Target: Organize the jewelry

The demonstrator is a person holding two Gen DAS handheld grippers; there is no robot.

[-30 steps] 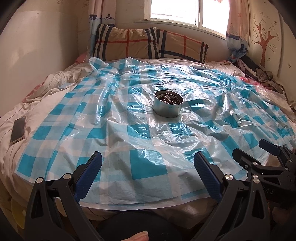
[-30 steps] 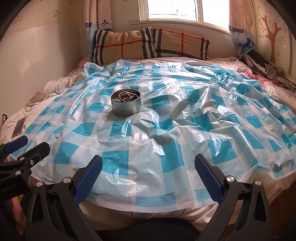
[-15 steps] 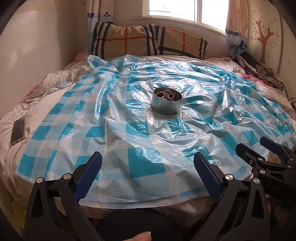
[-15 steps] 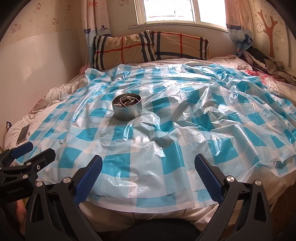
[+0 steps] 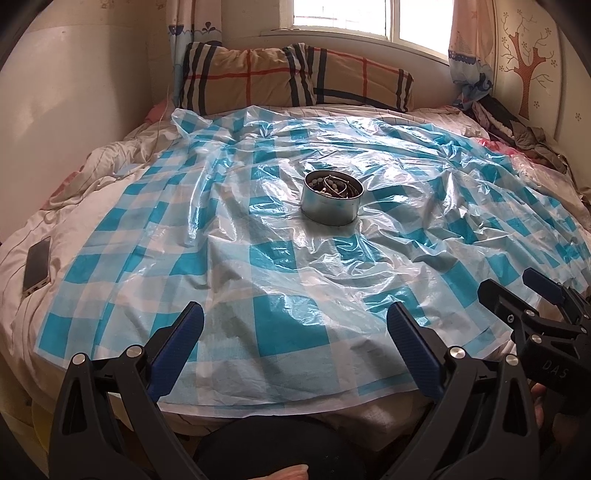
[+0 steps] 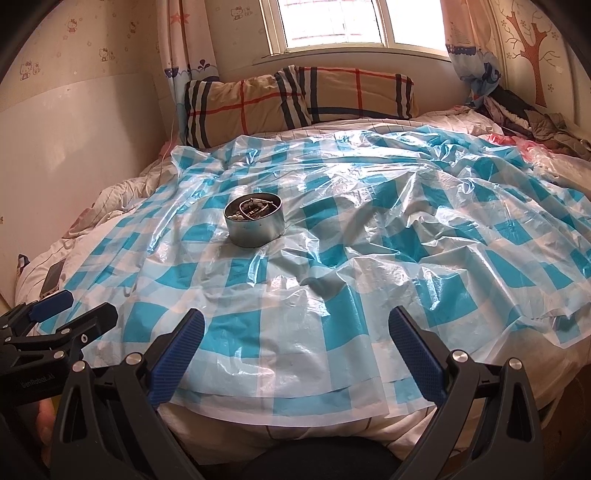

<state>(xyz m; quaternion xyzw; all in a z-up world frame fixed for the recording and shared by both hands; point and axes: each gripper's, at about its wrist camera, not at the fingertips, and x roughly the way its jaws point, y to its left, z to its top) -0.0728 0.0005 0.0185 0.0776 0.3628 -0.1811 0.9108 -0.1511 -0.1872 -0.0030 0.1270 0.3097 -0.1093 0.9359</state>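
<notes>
Before you: a bed (image 5: 74, 206) under blue-checked plastic sheet (image 5: 280, 266), plaid pillows (image 6: 295, 96) at its head, a bright window (image 6: 332, 26) with curtains (image 6: 184, 40), a tree decal (image 6: 535, 48) on the wall.

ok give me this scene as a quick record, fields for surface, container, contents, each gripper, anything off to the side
surface: bed covered with a blue-and-white checked plastic sheet
container: round metal tin, upright on the sheet, no lid on it
contents: beads and bangle-like jewelry, tangled together
left gripper: open, empty, over the near edge of the sheet
right gripper: open, empty, beside the left
side: phone on the bedding left of the sheet; plaid pillows at the head
</notes>
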